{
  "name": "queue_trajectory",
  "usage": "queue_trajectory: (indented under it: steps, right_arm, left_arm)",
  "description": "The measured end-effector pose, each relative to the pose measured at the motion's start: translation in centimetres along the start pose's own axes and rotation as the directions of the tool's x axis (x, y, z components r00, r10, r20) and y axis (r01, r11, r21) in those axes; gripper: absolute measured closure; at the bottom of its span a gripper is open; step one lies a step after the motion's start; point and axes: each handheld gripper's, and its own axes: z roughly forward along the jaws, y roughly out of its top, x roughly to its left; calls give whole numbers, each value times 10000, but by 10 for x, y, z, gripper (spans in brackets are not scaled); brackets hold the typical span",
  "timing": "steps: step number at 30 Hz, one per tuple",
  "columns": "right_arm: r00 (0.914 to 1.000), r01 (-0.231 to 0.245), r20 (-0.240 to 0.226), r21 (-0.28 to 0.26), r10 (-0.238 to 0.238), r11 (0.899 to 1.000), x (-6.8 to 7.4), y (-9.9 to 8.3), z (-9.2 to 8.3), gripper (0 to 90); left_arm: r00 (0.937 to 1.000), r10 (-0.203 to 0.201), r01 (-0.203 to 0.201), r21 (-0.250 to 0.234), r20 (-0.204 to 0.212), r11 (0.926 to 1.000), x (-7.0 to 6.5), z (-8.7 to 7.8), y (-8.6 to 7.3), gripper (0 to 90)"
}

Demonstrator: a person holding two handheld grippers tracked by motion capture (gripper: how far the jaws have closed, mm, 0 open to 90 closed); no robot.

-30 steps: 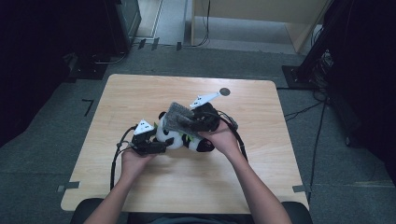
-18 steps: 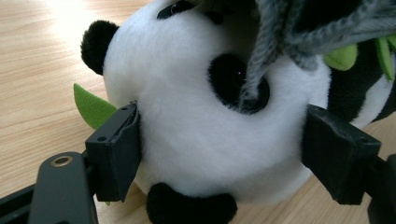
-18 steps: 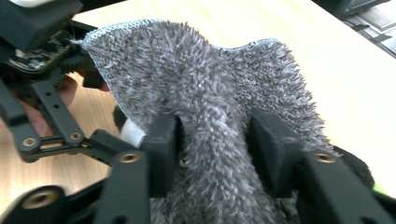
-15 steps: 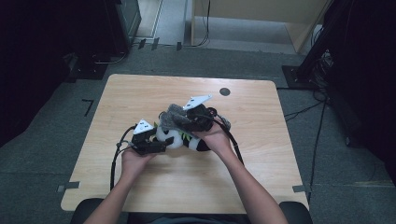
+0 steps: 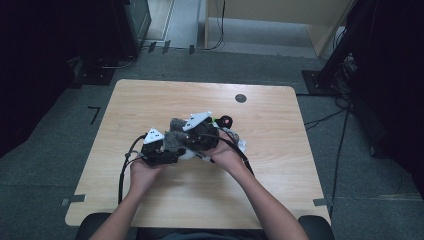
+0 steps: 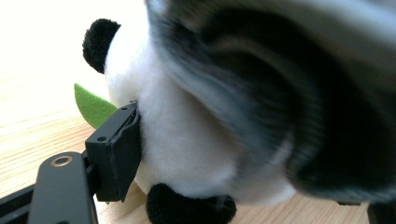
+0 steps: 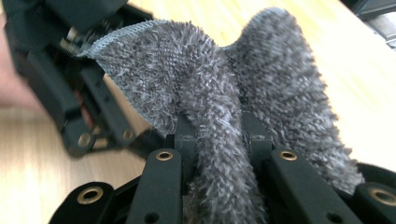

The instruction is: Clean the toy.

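Mid-worktop (image 5: 150, 100), the left tool (image 5: 167, 150) clamps a toy panda (image 6: 187, 140) while the right tool (image 5: 192, 134) pinches a grey cloth (image 7: 210, 93) against it. A hard rub could tug the soft panda loose or pull the cloth free.

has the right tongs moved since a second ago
Yes. In the high view the right tongs, shut on the grey cloth, have shifted left, farther from the dark round spot on the table and closer to the left tongs.
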Motion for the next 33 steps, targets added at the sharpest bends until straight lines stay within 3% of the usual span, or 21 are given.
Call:
queue_trajectory:
  steps: [13,20,26,33]
  right_arm:
    - [9987,-280,-427,-331,266,9991,-1,-29,-27,750]
    - [9987,-445,-258,-412,435,9982,-6,-43,-44,753]
    - [9976,-672,167,-248,676,9974,-14,-57,-58,754]
    - [9934,-1134,113,-541,1141,9921,-21,-64,-67,754]
  left_arm:
    - [10000,-68,68,136,0,9999,-1,1,0,200]
    - [10000,-55,54,115,31,9999,1,1,0,201]
    - [10000,-52,51,106,46,9999,1,1,1,201]
    - [9999,-31,31,81,98,10000,1,1,1,199]
